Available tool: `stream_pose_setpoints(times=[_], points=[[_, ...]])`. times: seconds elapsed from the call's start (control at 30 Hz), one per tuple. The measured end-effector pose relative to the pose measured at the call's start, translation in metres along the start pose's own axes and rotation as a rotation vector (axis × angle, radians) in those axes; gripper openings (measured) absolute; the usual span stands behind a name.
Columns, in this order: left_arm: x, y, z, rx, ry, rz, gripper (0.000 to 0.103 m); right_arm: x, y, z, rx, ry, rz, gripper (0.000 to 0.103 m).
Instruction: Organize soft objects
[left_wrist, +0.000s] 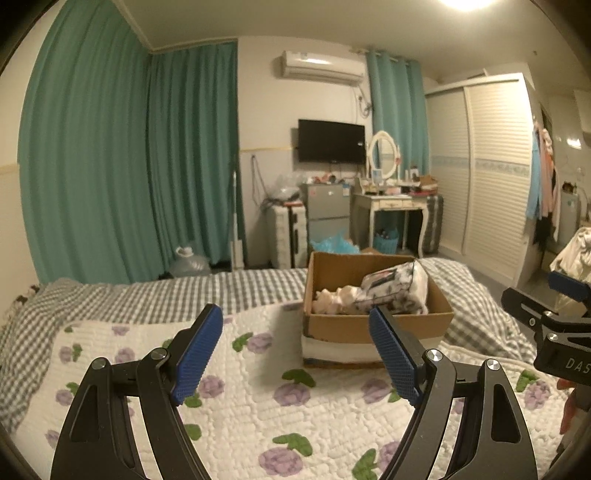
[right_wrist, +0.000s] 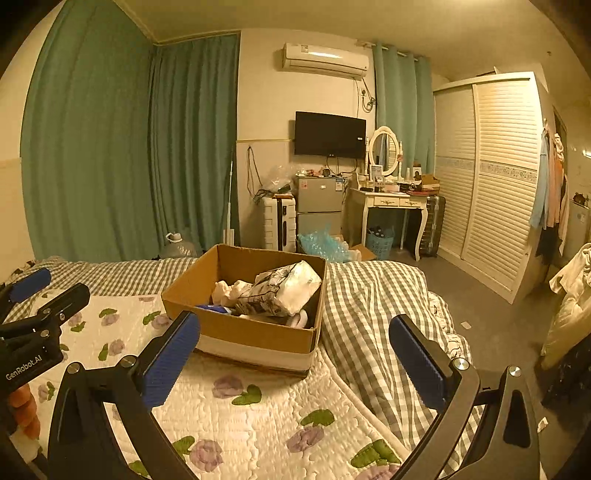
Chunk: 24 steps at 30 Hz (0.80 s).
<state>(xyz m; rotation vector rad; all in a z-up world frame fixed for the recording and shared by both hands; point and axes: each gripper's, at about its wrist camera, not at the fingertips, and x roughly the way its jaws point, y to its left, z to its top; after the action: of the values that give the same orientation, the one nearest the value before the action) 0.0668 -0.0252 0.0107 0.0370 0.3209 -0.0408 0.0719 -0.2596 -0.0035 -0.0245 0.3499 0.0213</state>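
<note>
A cardboard box sits on the bed and holds a white patterned soft bundle and a cream cloth. The box and the bundle also show in the right wrist view, with a blue item beside them. My left gripper is open and empty, above the floral quilt, in front of the box. My right gripper is open and empty, near the box's front right corner. Each gripper shows at the edge of the other's view.
A grey checked blanket covers the bed's far side. Beyond it stand teal curtains, a small fridge, a dressing table, a white wardrobe and a suitcase. Clothes lie at the right edge.
</note>
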Motion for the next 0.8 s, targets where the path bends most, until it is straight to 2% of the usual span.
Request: stream_pose_setpoints(times=[0.8], points=[[-0.007, -0.001, 0.001, 0.003, 0.019, -0.022, 0.083, -0.003, 0.011, 0.000, -0.007, 0.011, 0.025, 0.103]])
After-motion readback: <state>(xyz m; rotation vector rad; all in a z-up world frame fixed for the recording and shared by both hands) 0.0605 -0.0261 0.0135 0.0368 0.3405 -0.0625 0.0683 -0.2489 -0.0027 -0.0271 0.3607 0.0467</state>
